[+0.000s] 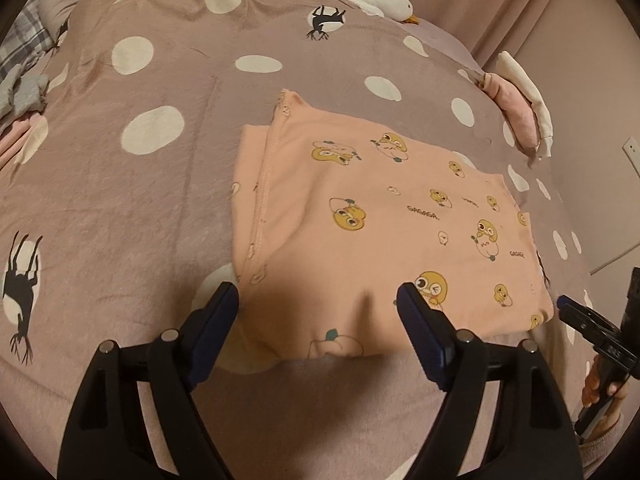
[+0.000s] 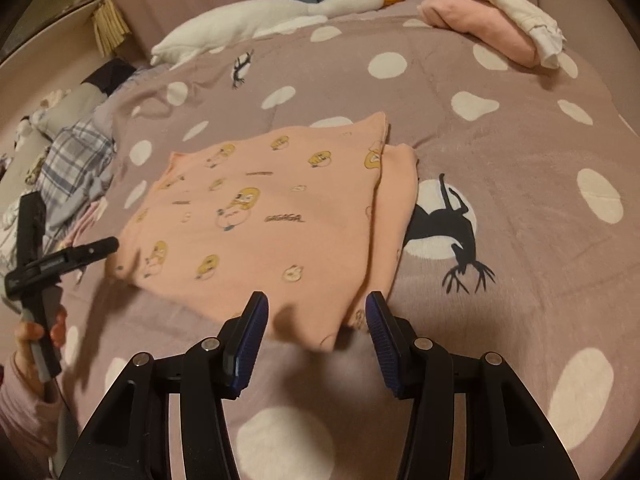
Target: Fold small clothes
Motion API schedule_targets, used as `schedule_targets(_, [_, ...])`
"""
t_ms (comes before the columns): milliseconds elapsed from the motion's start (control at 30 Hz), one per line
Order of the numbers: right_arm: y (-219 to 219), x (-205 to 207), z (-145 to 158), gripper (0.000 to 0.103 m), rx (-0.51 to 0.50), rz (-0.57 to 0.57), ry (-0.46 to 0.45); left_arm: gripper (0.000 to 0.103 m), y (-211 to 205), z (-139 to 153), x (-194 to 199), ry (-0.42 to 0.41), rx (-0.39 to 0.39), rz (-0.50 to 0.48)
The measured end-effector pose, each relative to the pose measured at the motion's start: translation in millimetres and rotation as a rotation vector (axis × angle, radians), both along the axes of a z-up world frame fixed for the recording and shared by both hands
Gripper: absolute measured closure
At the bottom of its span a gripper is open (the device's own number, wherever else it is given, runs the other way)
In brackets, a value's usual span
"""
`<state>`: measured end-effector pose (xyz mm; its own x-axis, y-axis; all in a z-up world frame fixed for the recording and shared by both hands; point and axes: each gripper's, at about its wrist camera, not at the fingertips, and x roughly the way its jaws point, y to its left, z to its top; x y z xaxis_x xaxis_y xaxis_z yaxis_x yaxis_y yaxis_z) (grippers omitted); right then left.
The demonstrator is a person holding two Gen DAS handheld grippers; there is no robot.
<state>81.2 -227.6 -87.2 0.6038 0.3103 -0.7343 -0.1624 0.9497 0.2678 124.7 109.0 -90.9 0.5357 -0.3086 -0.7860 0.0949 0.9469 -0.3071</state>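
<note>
Left wrist view, L to R: the mauve bedspread (image 1: pixel 168 184) w/ cream dots and black deer silhouettes fills the frame; grey and plaid clothing (image 1: pixel 24 80) lies bunched at its far left edge. The left gripper (image 1: pixel 318 300) hovers low at the near edge of the garment, jaws spread wide, nothing between the blue pads; the pads stand approx. at the near-left corner and near-centre of the cloth, contact cannot be confirmed. The peach garment (image 1: pixel 360 216) lies flat on the bedspread, centre-right, folded into a rough rectangle. Fabric: soft peach knit w/ yellow duck-type cartoon prints and small "GAGAGA" lettering. A stitched hem runs down its left side, w/ a second layer showing as a narrow strip beyond that hem. The far-left corner pokes up slightly. At right, the right gripper (image 1: pixel 568 308) sits just beside the garment's near-right corner. A folded stack of pink and white clothes (image 1: pixel 520 108) lies at the far right edge of the bed; a white goose plush (image 1: pixel 384 2) lies at the far side. Right wrist view: the right gripper (image 2: pixel 316 308), jaws also well apart and empty, flanks the garment's (image 2: pixel 256 232) nearest corner, cloth edge between the pads, not clamped.
</note>
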Motion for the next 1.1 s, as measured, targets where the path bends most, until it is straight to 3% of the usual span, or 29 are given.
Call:
schedule_targets(333, [31.5,-10.7,11.7,0.047,0.009,0.072,-0.035,0.013,9.1,3.8,-0.8,-0.006,-0.005,0.033])
schedule_targets(433, [39.2,-10.6,12.2,0.041,0.018,0.085,-0.039,0.008,13.7,1.2,2.6,0.010,-0.032,0.043])
schedule_targets(733, [54.7,-7.7,8.7,0.040,0.085,0.115,-0.028,0.005,46.5,-23.8,34.7,0.159,-0.384,0.079])
schedule_targets(833, [55.9,-4.8,5.4,0.039,0.107,0.116,-0.021,0.005,47.8,-26.4,44.0,0.170,-0.459,0.085])
schedule_targets(933, [54.4,-2.2,1.9,0.039,0.151,0.121,-0.015,0.006,45.8,-27.1,52.3,0.170,-0.511,0.086])
schedule_targets(1100, [56.6,5.8,-1.2,0.039,0.181,0.127,-0.010,0.008,27.4,-24.0,63.5,0.162,-0.481,0.046])
